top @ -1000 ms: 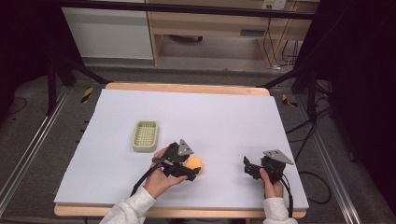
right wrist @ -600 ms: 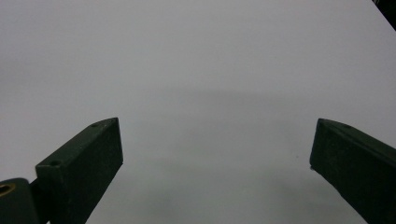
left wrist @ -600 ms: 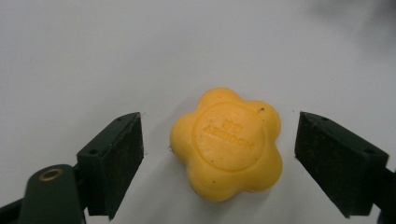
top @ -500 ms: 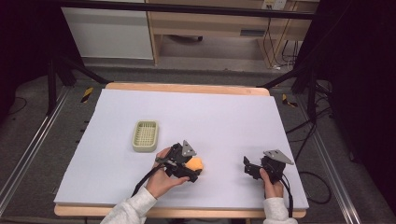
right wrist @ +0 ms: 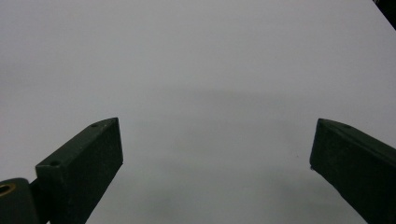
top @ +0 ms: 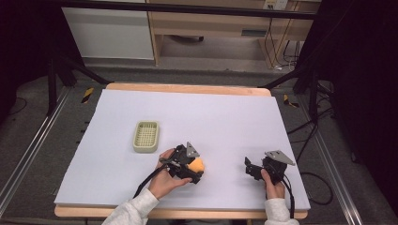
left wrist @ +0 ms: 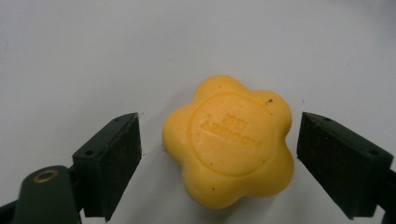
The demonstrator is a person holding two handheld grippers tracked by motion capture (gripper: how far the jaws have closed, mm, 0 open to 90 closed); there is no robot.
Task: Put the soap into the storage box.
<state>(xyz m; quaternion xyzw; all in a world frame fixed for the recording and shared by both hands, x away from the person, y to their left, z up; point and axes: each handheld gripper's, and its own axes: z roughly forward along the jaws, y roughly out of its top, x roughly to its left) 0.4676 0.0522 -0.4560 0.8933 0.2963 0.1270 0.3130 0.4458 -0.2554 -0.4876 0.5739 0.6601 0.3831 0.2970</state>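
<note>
From above, your left tongs (top: pixel 193 169) sit over the yellow soap (top: pixel 197 165) near the front of the desk (top: pixel 225 117), at about 6 o'clock on the white top. The ribbed tray (top: pixel 146 137) stands apart from it toward 10 o'clock. Your right tongs (top: pixel 252 169) rest at 4 o'clock on the desk, well away from both, holding nothing.

In the left gripper view, the soap (left wrist: pixel 229 140) lies flat on the desk between the two jaws of the left tongs (left wrist: pixel 219 163), which are spread with a gap on each side; neither pad touches it yet. The flower-shaped bar sits a little nearer the right jaw. I judge you are at the grasp step: lined up, not yet closed.

In the right gripper view, the right tongs (right wrist: pixel 215 163) are spread wide over bare desk.

Next, you should squeeze the left tongs evenly on the bar's lobed sides. It looks smooth and rounded, so grip low and centred, or it may squirt out. Then lift and carry toward the tray
</note>
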